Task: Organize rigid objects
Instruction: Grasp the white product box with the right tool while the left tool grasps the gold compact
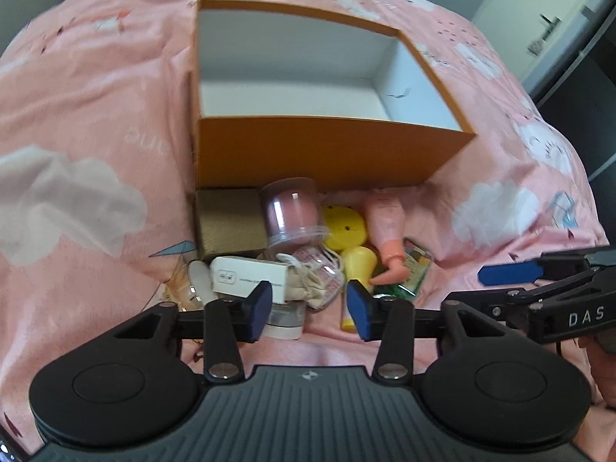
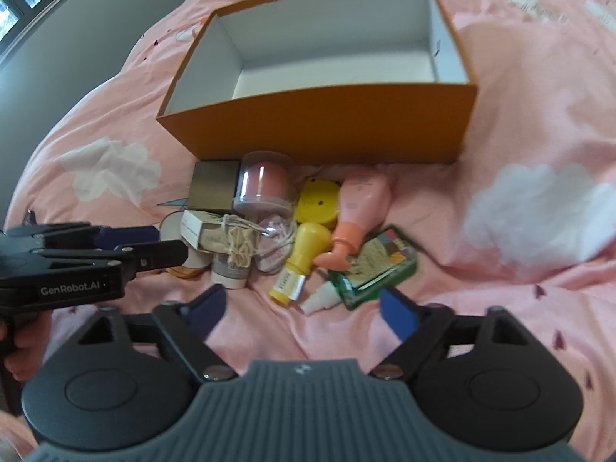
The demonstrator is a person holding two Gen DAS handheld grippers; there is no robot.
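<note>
Both grippers hang just short of a heap of small items on the pink bedspread (image 2: pixel 519 123): the left gripper (image 1: pixel 310 310) with fingers apart and empty, the right gripper (image 2: pixel 302 310) spread wider, also empty. The yellow bottle (image 2: pixel 298 265) and pink bottle (image 2: pixel 356 208) lie with caps toward the cameras. A cloth pouch (image 2: pixel 235 244) half hides the white box (image 1: pixel 250 279). Beyond the heap stands the open orange box (image 2: pixel 319 131), its long axis crosswise.

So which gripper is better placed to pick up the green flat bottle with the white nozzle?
Right. The right gripper is open and faces the green flat bottle, just ahead of its fingers. The left gripper points at the white carton side of the pile.
</note>
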